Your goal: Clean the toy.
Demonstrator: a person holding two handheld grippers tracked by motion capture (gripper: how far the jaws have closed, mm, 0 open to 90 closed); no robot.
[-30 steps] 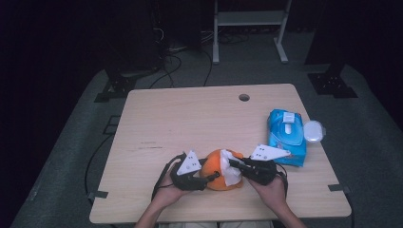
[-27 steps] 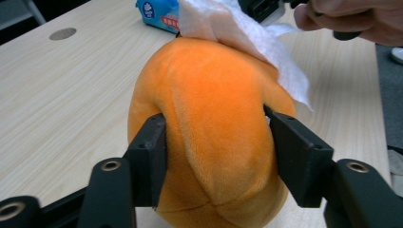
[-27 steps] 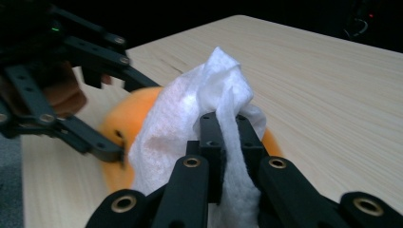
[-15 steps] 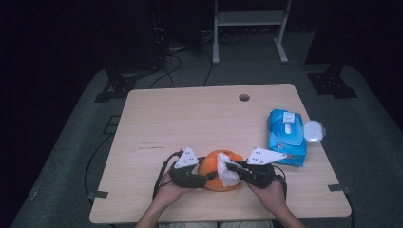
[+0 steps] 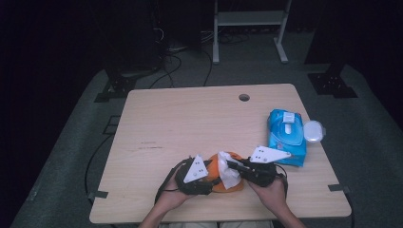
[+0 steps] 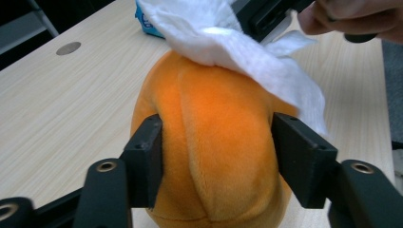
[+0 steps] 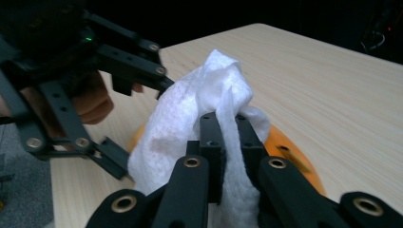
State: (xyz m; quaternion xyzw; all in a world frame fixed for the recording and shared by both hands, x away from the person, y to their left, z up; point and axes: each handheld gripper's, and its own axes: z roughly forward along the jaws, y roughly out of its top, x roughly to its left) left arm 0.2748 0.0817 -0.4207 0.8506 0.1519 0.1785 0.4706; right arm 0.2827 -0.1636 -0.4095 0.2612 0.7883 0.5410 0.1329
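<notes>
Wipe (image 5: 229,172) on plush (image 5: 223,183), near table (image 5: 190,118) front edge.

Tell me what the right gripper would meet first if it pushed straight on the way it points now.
Probably the orange plush toy: the right gripper, shut on the white wipe, points at it, with the wipe draped on top. Beyond is the left gripper, clamped on the toy.

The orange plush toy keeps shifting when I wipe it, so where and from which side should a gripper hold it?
Grip the orange plush toy across its rounded middle, from the person's side, as the left gripper does: jaws on opposite flanks, low, leaving the top free for the white wipe.
</notes>
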